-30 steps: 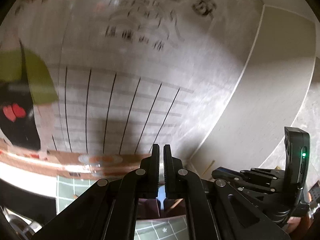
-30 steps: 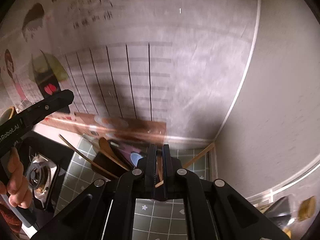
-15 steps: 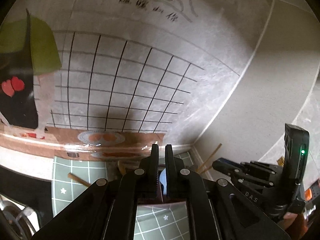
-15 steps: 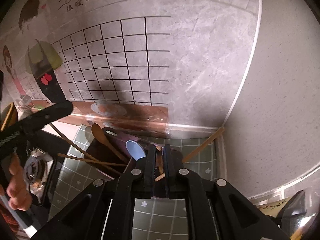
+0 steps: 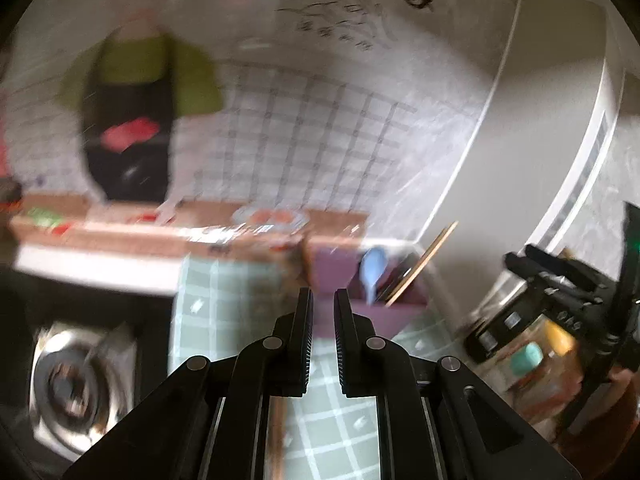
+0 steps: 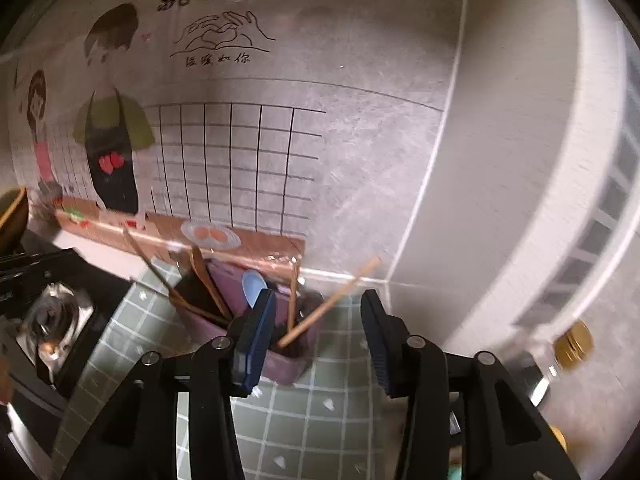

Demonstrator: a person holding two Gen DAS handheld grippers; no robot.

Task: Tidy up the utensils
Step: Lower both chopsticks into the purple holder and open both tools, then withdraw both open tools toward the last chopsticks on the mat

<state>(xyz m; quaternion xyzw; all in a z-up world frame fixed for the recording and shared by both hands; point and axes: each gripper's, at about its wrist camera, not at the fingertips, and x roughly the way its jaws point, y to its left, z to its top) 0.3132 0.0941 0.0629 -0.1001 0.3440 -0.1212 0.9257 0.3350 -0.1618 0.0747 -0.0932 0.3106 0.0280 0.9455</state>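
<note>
Standing over the holder

Opening, both grippers hold nothing: left gripper (image 5: 323, 300) barely apart, right gripper (image 6: 318, 304) wide. The purple holder (image 6: 288, 356) with chopsticks (image 6: 332, 304) and blue spoon (image 6: 253, 286) sits on green mat (image 6: 320, 420) near the corner, burner (image 6: 52, 320) leftward.

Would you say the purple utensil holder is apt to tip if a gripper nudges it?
Possibly: the purple utensil holder looks small and light, and the long wooden chopstick leans far past its rim. The checked mat under it might limit sliding.
</note>
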